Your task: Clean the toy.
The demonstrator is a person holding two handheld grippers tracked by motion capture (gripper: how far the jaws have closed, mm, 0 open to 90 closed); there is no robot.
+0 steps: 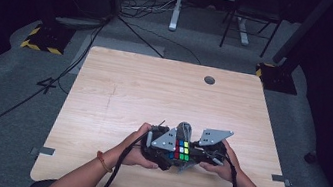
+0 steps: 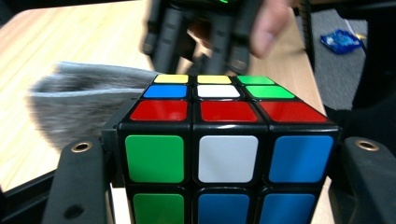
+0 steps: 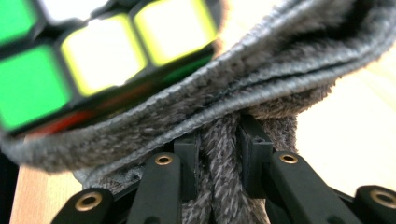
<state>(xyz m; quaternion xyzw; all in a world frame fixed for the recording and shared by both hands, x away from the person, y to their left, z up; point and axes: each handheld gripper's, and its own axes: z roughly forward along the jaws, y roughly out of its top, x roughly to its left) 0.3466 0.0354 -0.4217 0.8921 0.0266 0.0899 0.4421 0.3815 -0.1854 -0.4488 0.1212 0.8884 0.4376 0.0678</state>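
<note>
Rubik's cube [image 2: 224, 154] clamped between left gripper [image 1: 165, 150] fingers near table [image 1: 154, 91] front edge, right gripper [image 3: 219, 154] fingers pinching grey cloth [image 3: 261, 84] against cube's side

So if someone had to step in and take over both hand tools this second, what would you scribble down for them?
Left gripper: shut on the puzzle cube, jaws pressing its two sides; cube held just above the table, near the front edge.
Right gripper: shut on a bunched grey cloth, which lies against the cube's side and underside.
Done: both things are gripped and brought together.
Left: apparently wiping the cube's faces with the cloth; how much is already wiped cannot be told. Keep both grips firm.
</note>
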